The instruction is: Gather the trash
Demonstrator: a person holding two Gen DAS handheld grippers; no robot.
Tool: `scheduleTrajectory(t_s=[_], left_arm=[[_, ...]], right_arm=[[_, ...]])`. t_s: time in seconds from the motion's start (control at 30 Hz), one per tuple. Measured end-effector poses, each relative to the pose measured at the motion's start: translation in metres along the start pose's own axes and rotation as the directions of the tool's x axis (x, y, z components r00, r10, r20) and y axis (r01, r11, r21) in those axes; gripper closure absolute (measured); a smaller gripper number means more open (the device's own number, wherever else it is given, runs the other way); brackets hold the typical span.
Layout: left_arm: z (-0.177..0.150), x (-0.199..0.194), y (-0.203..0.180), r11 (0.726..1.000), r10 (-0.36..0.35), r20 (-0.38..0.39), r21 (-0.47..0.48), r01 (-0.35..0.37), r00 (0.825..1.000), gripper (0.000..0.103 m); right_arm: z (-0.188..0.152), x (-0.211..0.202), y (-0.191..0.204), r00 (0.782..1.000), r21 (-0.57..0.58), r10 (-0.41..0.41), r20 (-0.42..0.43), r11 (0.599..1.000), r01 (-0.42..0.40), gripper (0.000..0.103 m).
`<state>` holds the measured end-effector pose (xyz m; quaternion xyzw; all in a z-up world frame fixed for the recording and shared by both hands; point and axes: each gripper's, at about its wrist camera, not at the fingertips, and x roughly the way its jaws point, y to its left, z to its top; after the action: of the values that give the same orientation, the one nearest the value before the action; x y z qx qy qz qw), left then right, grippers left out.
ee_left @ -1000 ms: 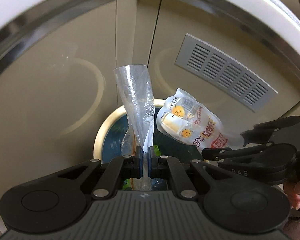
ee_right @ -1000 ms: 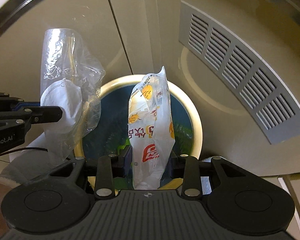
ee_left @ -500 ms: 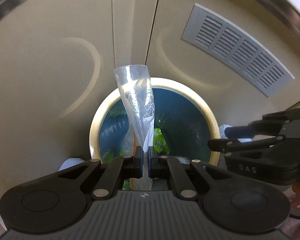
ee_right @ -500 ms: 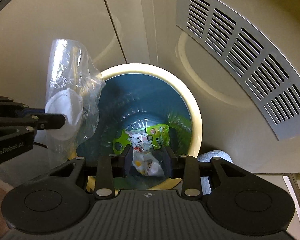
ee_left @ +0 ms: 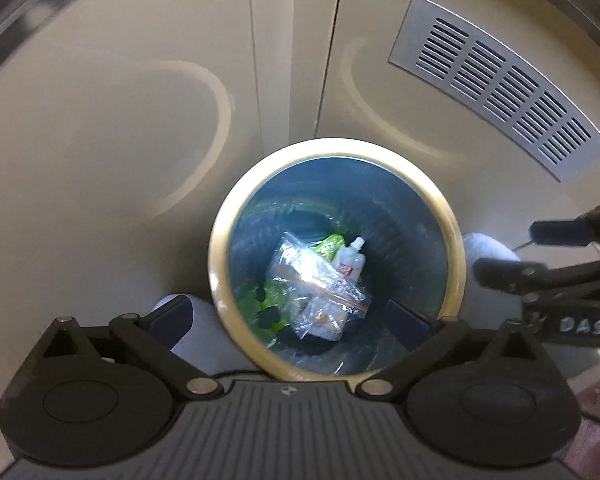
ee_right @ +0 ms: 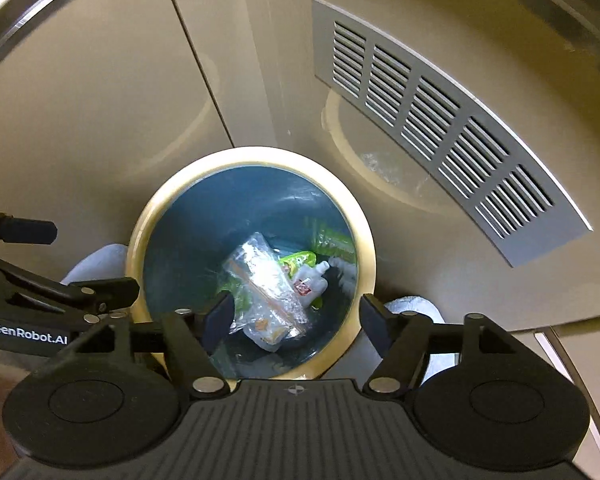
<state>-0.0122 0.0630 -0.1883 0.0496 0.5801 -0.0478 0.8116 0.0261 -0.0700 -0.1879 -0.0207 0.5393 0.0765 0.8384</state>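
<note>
Both grippers opening, empty, above the bin.

I am holding the left gripper [ee_left: 288, 316] and right gripper [ee_right: 296, 316] with jaws opening and nothing between them; the clear bag [ee_left: 316, 280] is lying inside the trash bin [ee_left: 220, 280]. Risk, as I judge it: a lowered finger could be catching the rim.

My left tool [ee_left: 290, 318] and right tool [ee_right: 294, 320] are matt black plastic with small bright metal pins at the joints. The bin [ee_left: 224, 248] below them has a smooth cream rim and a glossy blue inside. In it lie a crinkled clear plastic bag [ee_left: 316, 276] and a shiny white pouch [ee_left: 350, 260]. At the upper right of the frame, the vent grille [ee_left: 496, 76] looks like brushed grey metal, set in a smooth beige panel [ee_left: 100, 120] with a soft sheen.
</note>
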Motion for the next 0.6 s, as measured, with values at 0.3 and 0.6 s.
scheduleTrajectory(t_s=[0.3,0.6], left_arm=[[-0.019,-0.036,0.005,0.999,0.034,0.053,-0.015,-0.033,0.998,0.0],[-0.023,-0.064,-0.006,0.997,0.055,0.121,0.051,-0.061,0.991,0.0]], right_arm=[[-0.017,-0.037,0.012,0.994,-0.101,-0.004,0.106,0.995,0.014,0.021],[-0.025,-0.053,0.021,0.983,-0.155,-0.008,0.184,0.987,0.037,0.02]])
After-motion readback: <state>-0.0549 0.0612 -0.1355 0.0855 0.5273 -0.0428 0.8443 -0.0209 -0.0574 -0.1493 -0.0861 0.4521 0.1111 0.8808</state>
